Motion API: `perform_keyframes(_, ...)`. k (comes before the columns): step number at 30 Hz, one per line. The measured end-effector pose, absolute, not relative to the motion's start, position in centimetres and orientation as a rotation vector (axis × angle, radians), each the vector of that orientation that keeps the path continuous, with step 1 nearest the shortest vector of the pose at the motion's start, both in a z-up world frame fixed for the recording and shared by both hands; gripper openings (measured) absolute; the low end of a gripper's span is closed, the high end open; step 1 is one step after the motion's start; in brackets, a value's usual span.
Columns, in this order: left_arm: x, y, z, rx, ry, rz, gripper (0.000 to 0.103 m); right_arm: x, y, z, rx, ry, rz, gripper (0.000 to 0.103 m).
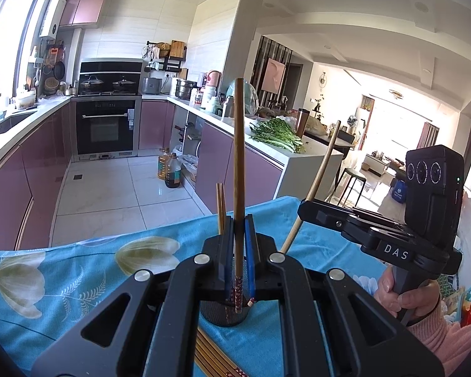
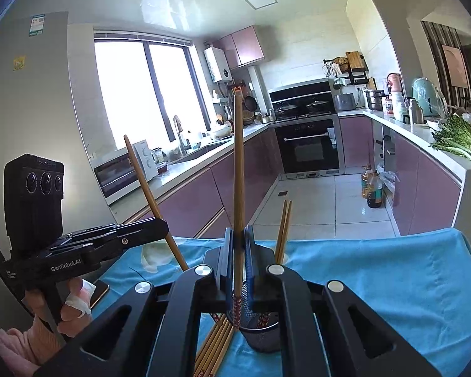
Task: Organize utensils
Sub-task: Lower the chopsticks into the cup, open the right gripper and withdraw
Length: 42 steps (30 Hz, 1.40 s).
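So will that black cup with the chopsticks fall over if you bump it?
Probably, yes. The black cup looks like thin mesh, so it is likely light. The chopsticks standing in it rise well above its rim, which would make it top-heavy. It also sits on a soft blue cloth, so a push may tip it rather than slide it.

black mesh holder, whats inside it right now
The black mesh holder holds patterned chopstick ends, including the chopstick in the left gripper. Two thinner chopsticks also stand in it. The gripper bodies hide its bottom.
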State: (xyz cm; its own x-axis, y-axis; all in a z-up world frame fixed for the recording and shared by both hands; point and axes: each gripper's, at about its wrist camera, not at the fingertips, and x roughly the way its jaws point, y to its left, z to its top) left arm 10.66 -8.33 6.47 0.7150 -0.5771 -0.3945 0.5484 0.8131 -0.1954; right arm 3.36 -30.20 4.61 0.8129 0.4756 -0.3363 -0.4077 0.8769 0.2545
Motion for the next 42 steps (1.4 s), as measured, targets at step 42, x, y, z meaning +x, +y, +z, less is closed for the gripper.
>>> perform_keyframes(42, 15.8, -10.9, -0.1, 0.045, 0.696, -0.623, 0.028, 10.5, -29.4, -2.2, 0.171, 0.695, 0.381, 0.016)
